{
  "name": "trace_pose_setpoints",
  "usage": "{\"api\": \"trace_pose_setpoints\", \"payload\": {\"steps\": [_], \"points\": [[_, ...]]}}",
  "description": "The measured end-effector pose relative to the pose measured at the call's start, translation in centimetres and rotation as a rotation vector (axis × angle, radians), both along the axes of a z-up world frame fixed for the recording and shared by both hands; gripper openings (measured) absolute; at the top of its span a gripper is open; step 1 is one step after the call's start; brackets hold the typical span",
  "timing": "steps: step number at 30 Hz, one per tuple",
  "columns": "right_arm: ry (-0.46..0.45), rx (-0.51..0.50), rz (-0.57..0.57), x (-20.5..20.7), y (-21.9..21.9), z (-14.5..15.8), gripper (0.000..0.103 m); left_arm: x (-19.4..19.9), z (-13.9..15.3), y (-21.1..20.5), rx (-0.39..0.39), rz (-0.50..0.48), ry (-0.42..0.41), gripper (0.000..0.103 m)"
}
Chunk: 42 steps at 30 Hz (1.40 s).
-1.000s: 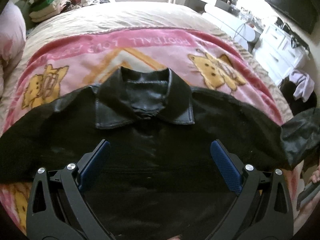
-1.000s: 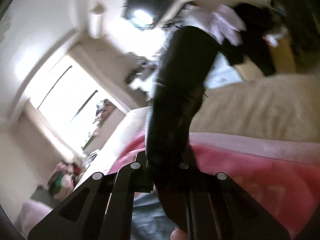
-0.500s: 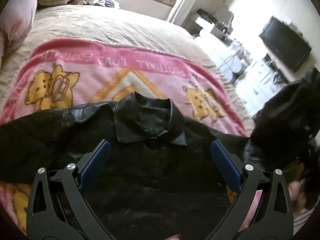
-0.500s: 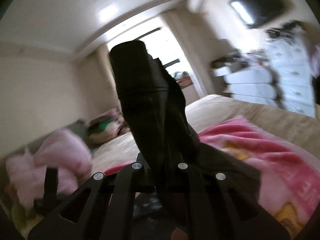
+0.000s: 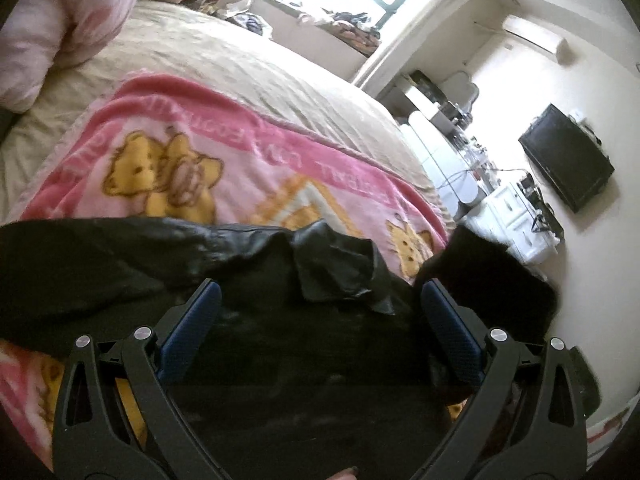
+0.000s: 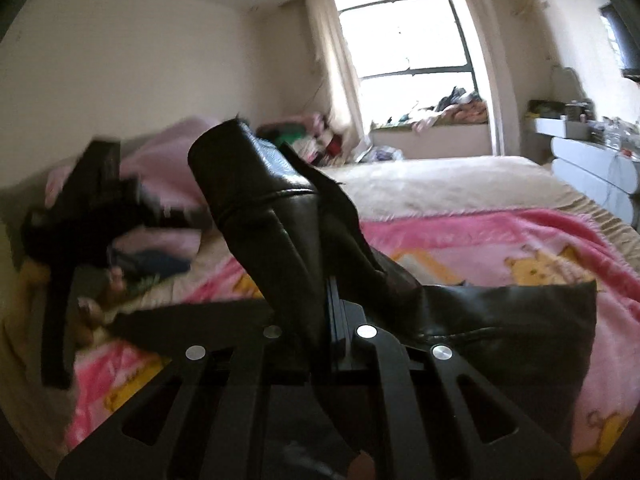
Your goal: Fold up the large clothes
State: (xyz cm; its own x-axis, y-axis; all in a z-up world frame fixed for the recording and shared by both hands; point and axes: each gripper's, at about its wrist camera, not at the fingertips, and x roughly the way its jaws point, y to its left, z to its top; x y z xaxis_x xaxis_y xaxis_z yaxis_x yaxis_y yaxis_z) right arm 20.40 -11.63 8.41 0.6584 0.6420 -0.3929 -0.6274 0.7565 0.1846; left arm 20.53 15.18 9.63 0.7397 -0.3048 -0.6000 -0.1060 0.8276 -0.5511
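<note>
One black jacket (image 5: 280,360), one pink blanket (image 5: 248,160), two grippers (image 5: 320,312), one television (image 5: 568,156).

The jacket (image 5: 312,340) looks like smooth black leather with a dull gloss, it lies on a fuzzy pink fleece blanket (image 5: 248,168) over matt beige cloth bedding (image 5: 240,64), and the left claw (image 5: 320,316) has textured blue pads (image 5: 188,328).

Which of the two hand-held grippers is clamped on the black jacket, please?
The right hand-held gripper: shut on the black jacket's sleeve. The left hand-held gripper hovers open, empty.
</note>
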Motion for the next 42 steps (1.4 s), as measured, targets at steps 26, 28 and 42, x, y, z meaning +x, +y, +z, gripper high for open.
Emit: {"api": "trace_pose_setpoints", "payload": {"steps": [26, 28, 42], "points": [[0.226, -0.258, 0.126, -5.5, 1.6, -9.0, 0.097, -2.5, -11.2, 1.7, -0.061, -0.094, 0.242, 0.094], [0.222, -0.239, 0.075, -5.2, -0.4, -8.4, 0.097, -2.8, -12.3, 1.1, -0.085, -0.121, 0.268, 0.094], [0.287, -0.114, -0.397, 0.0, -14.0, -7.3, 0.091, -1.8, -13.2, -1.8, -0.09, -0.086, 0.198, 0.007]]}}
